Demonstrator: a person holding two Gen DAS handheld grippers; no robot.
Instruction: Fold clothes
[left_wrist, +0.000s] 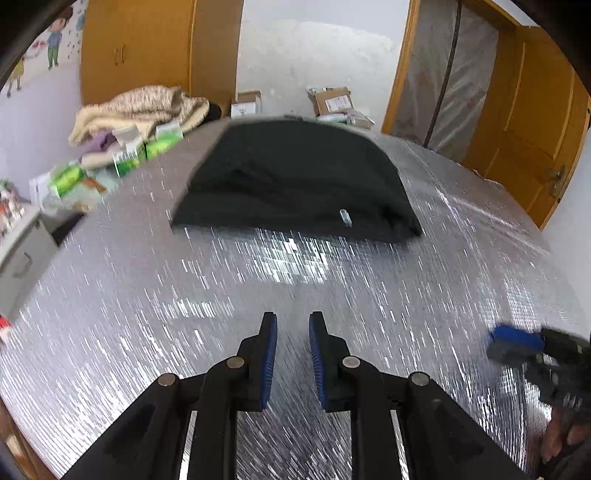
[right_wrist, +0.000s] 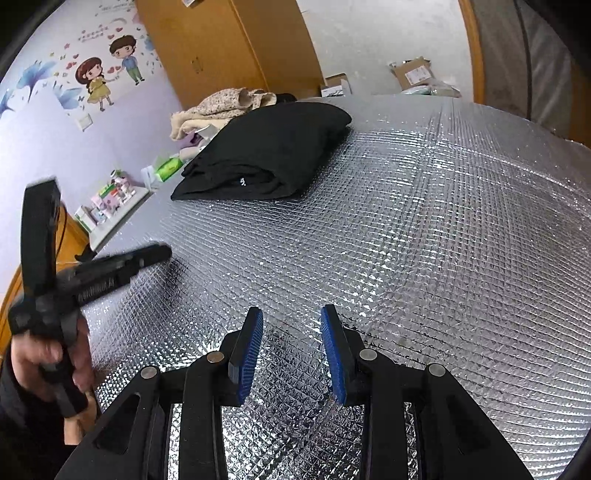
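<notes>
Gripper (right_wrist: 291, 321) clear; blanket (right_wrist: 221, 103) behind garment (right_wrist: 266, 147)

The folded garment (right_wrist: 266, 155) at twelve o'clock is black; the mat (right_wrist: 424, 240) is silver with a grid pattern.

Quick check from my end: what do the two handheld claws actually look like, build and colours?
Both match: the left claw and right claw are matte black plastic linkages joined by round silver pivot pins, each ending in two flat fingers faced with ribbed blue pads. Seen from the side, the left one shows a black pistol-style handle. No cables visible.
</notes>
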